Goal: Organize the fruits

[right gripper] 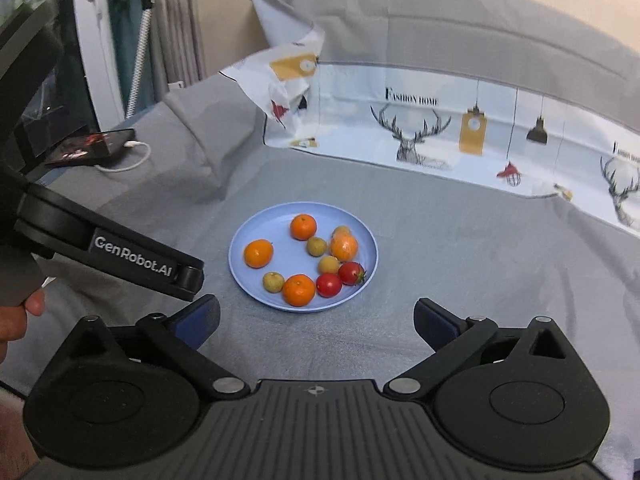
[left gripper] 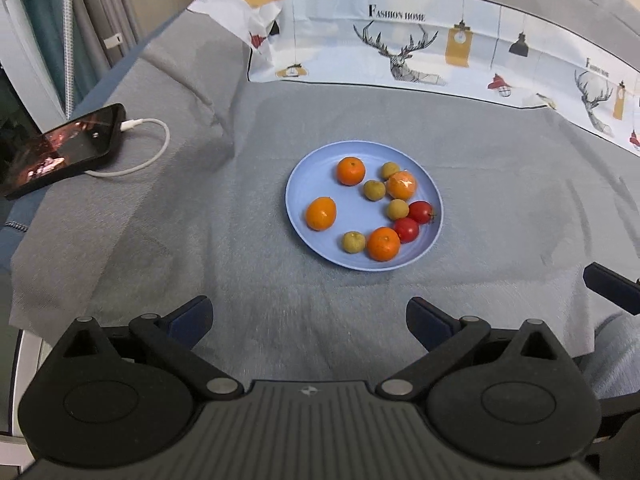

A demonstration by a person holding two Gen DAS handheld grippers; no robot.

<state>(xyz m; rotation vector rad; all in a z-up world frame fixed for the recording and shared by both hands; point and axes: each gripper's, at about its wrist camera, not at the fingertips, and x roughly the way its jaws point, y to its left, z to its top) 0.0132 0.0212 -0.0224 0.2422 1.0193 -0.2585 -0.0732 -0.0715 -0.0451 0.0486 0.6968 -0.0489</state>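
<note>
A light blue plate [left gripper: 312,176] [right gripper: 248,240] sits on the grey cloth. It holds several oranges [left gripper: 321,213] [right gripper: 258,253], several small yellow-green round fruits [left gripper: 353,241] [right gripper: 273,281] and two red cherry tomatoes [left gripper: 406,229] [right gripper: 329,284]. My left gripper [left gripper: 310,318] is open and empty, a little short of the plate's near rim. My right gripper [right gripper: 317,320] is open and empty, also just short of the plate. The left gripper's body [right gripper: 132,258] shows at the left in the right wrist view.
A phone [left gripper: 60,148] with a white charging cable [left gripper: 148,148] lies at the far left on the cloth. A printed deer-pattern cloth [left gripper: 420,48] rises behind the plate. Grey cloth [left gripper: 200,220] surrounds the plate. A curtain and window frame stand far left.
</note>
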